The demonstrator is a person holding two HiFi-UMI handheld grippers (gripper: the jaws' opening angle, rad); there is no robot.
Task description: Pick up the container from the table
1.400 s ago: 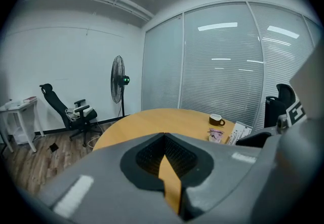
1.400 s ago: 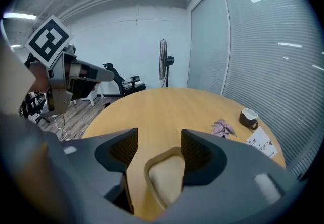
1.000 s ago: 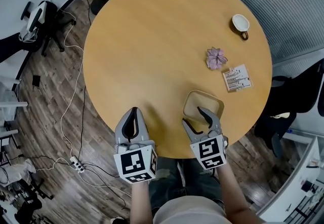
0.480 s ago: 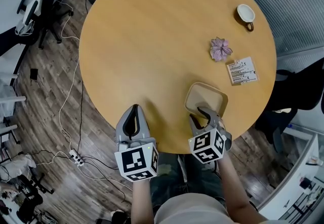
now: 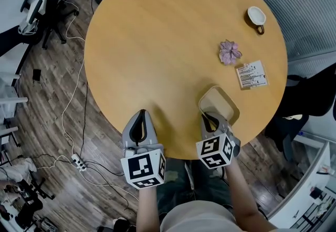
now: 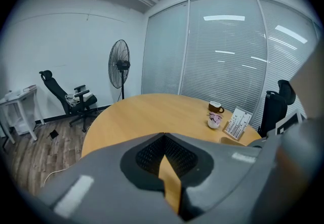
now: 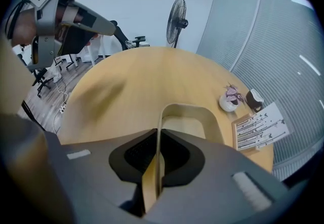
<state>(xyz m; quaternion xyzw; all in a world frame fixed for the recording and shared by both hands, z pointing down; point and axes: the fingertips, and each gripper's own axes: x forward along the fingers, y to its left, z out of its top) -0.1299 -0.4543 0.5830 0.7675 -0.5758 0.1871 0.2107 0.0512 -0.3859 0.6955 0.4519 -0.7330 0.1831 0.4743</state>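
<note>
The container [image 5: 219,104] is a shallow beige tray with rounded corners, near the table's front right edge. It looks tilted, with its near side raised. My right gripper [image 5: 209,119] is shut on the tray's near wall. In the right gripper view that thin wall runs between the jaws of my right gripper [image 7: 158,139] and the container [image 7: 188,115] extends beyond them. My left gripper [image 5: 139,115] hovers over the table's front edge, left of the tray, shut and holding nothing. In its own view my left gripper [image 6: 164,149] points across the table.
On the round wooden table [image 5: 157,42], a white cup [image 5: 256,16] stands far right, with a pink flower pot [image 5: 230,52] and a printed card [image 5: 251,74] nearer. The floor to the left has cables, an office chair [image 6: 71,99] and a fan [image 6: 119,66].
My right gripper went from open around the tray's near wall to shut on it. The tray has turned and its near side has come up. The left gripper barely moved.
</note>
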